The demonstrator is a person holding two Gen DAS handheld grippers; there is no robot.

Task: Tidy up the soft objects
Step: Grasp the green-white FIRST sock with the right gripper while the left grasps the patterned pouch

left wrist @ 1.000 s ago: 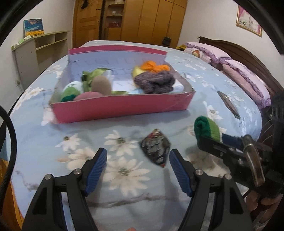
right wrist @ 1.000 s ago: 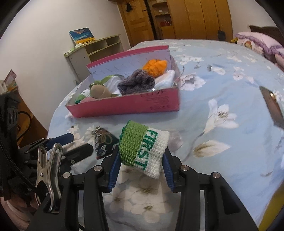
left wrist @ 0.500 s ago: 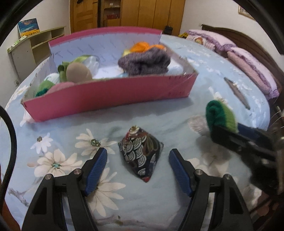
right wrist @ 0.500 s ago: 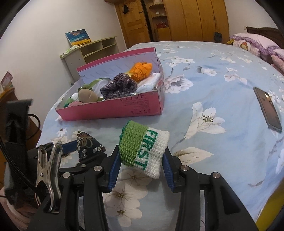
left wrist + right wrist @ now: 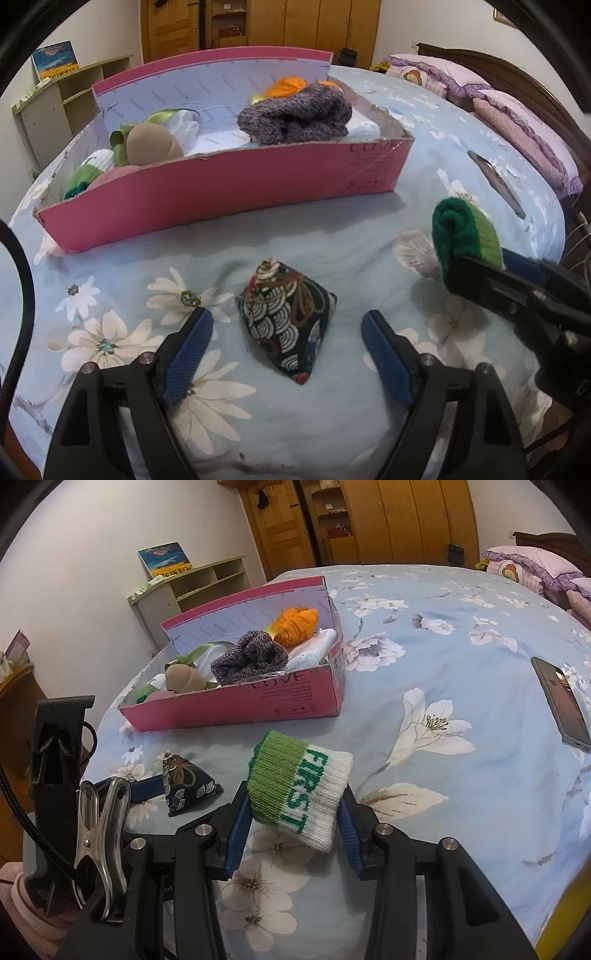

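Pink box [image 5: 229, 192] sits on the flowered bed [image 5: 332, 236], landmark for everything here. Inside it: grey-purple knit bundle [image 5: 295, 114], orange cloth [image 5: 288, 84] behind that, beige rounded piece [image 5: 151, 144] and a green-white sock [image 5: 88, 173] at the box's left end. Phone [image 5: 563, 701] lies on the bed well to the right of the box. Wooden shelf [image 5: 192, 583] and wardrobe [image 5: 388, 520] stand beyond the box, off the bed.

Patterned triangular pouch [image 5: 288, 321] lies on the bed in front of the box, nothing between pouch and box. Left tongs [image 5: 286, 345] straddle the pouch, jaws opening, blue pads apart from the fabric on both sides, so released. Whether the fingertips touch the bedsheet is hard to tell from this angle.

Right tongs [image 5: 291, 823] are clenched on a rolled green-and-white sock marked FIRST [image 5: 299, 790], held in front of the box, right of the pouch, seemingly just above the sheet.
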